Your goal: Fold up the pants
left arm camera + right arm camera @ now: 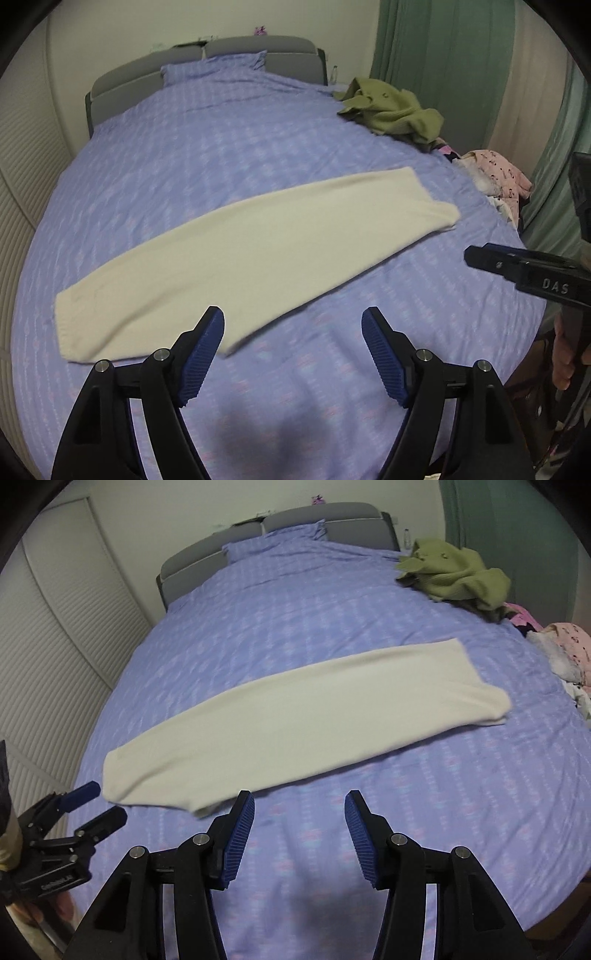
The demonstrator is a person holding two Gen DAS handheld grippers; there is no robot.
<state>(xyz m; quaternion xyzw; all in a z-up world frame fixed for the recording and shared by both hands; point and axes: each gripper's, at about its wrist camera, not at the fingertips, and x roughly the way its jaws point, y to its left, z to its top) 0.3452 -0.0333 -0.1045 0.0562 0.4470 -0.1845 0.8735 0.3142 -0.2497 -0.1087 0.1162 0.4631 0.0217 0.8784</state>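
Cream pants (251, 254) lie flat as one long strip across the purple bedspread, running from lower left to upper right; they also show in the right wrist view (295, 720). My left gripper (293, 325) is open and empty, hovering just in front of the strip's near edge. My right gripper (299, 808) is open and empty, also just short of the near edge. The right gripper shows at the right edge of the left wrist view (480, 256), and the left gripper shows at the lower left of the right wrist view (99, 805).
A green garment (391, 109) is heaped at the bed's far right, with pink clothes (498, 173) by the right edge. A pillow (214, 66) and grey headboard (122, 83) stand at the back. White slatted doors (55, 646) are left, a green curtain (443, 74) right.
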